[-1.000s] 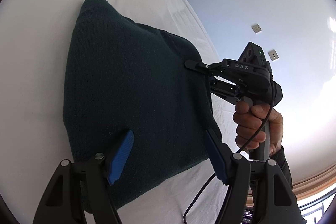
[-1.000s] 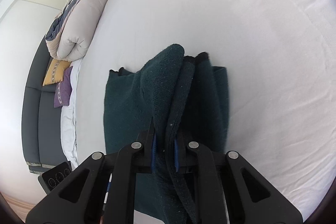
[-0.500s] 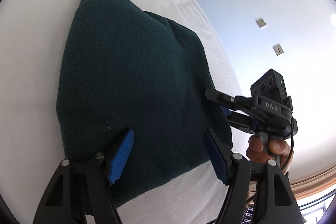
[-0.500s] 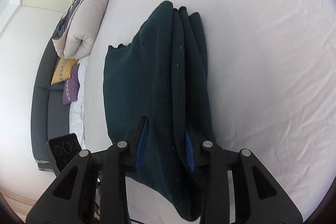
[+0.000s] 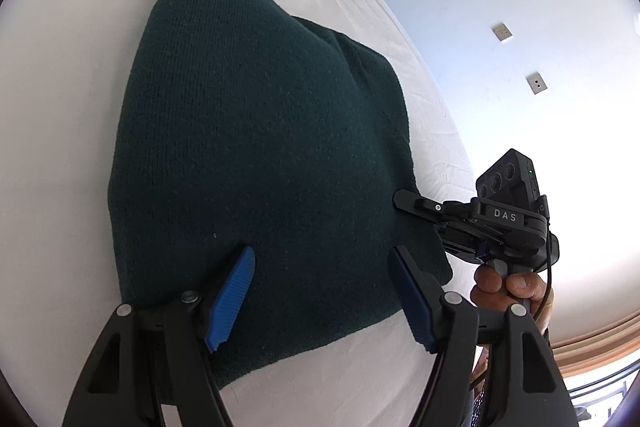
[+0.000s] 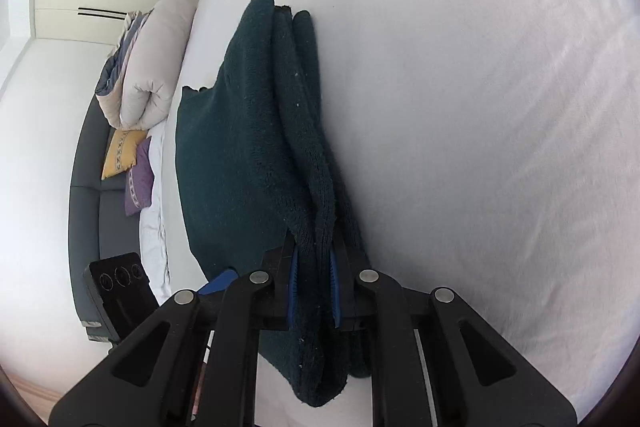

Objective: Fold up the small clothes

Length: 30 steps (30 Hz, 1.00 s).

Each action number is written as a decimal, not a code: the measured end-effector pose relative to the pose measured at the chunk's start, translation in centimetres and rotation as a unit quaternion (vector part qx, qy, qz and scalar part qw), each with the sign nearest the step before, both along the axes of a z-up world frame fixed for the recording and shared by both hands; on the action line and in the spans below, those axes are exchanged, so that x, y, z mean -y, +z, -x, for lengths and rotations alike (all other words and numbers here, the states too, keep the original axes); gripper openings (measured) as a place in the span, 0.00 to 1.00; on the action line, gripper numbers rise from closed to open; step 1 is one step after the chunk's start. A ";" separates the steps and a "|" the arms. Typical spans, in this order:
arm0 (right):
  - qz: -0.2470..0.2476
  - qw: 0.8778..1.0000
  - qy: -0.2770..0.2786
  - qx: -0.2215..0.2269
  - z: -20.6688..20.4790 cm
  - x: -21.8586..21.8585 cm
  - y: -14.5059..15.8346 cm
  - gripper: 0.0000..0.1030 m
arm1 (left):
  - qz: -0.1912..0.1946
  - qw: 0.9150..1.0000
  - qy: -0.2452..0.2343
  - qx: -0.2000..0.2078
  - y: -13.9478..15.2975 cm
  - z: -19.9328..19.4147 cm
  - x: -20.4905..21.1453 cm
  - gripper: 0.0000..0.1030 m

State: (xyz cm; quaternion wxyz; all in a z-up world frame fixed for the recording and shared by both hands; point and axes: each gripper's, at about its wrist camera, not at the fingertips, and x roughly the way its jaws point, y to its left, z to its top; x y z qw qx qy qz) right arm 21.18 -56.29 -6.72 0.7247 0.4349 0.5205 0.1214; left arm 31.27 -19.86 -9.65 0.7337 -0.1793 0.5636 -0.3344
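A dark green knitted garment point(image 5: 260, 147) lies folded on the white bed; it also shows in the right wrist view point(image 6: 256, 147). My left gripper point(image 5: 320, 291) is open above the garment's near edge, its blue pads point(image 5: 230, 297) spread wide and holding nothing. My right gripper point(image 6: 314, 291) is shut on the garment's layered side edge, several folds pinched between its blue pads. In the left wrist view the right gripper point(image 5: 404, 201) sits at the garment's right edge, held by a hand.
The white bed sheet point(image 6: 480, 147) spreads to the right of the garment. A rolled duvet point(image 6: 148, 67) and yellow and purple cushions point(image 6: 128, 163) lie on a grey sofa at the left. A wall with sockets point(image 5: 536, 83) stands beyond the bed.
My right gripper let go of the raised folds, lowered toward the near side edge and has shut again on the layered edge. The garment now lies flatter. My left gripper stayed open.
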 end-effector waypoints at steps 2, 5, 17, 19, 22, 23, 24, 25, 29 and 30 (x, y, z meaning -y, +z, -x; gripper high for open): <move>0.027 1.000 0.010 0.006 -0.3 -0.6 0.6 0.11 | 0.001 1.000 -0.001 0.001 0.0 0.1 -0.1 0.69; 0.051 0.998 0.031 0.015 -0.6 -0.8 0.5 0.11 | 0.002 1.000 -0.001 0.001 -0.1 0.1 -0.2 0.69; 0.059 0.993 0.014 0.105 2.5 0.1 8.0 0.18 | -0.062 0.993 0.031 0.091 5.3 -1.2 -0.5 0.70; 0.059 0.991 0.027 0.118 1.0 -1.0 8.6 0.18 | -0.068 0.992 0.041 0.103 5.5 -2.9 -0.3 0.70; 0.040 0.993 0.035 0.108 -1.7 -2.3 7.4 0.18 | -0.094 0.990 0.044 0.098 4.4 -5.3 0.6 0.69; 0.049 0.994 0.036 0.092 -2.4 -2.4 6.4 0.18 | -0.100 0.990 0.040 0.093 3.7 -5.8 0.9 0.69; 0.073 0.994 0.035 0.076 -3.0 -2.6 5.7 0.17 | -0.111 0.989 0.034 0.093 3.1 -6.0 1.3 0.69; 0.086 0.994 0.031 0.061 -3.3 -2.3 4.4 0.17 | -0.120 0.988 0.027 0.098 2.8 -6.0 1.8 0.69; 0.033 0.996 -0.001 0.080 -2.1 -0.1 3.5 0.16 | -0.152 0.980 0.013 0.130 2.4 -5.3 3.2 0.73; 0.028 0.996 -0.009 0.085 -1.5 0.3 3.9 0.17 | -0.155 0.979 0.012 0.135 2.4 -5.2 3.4 0.74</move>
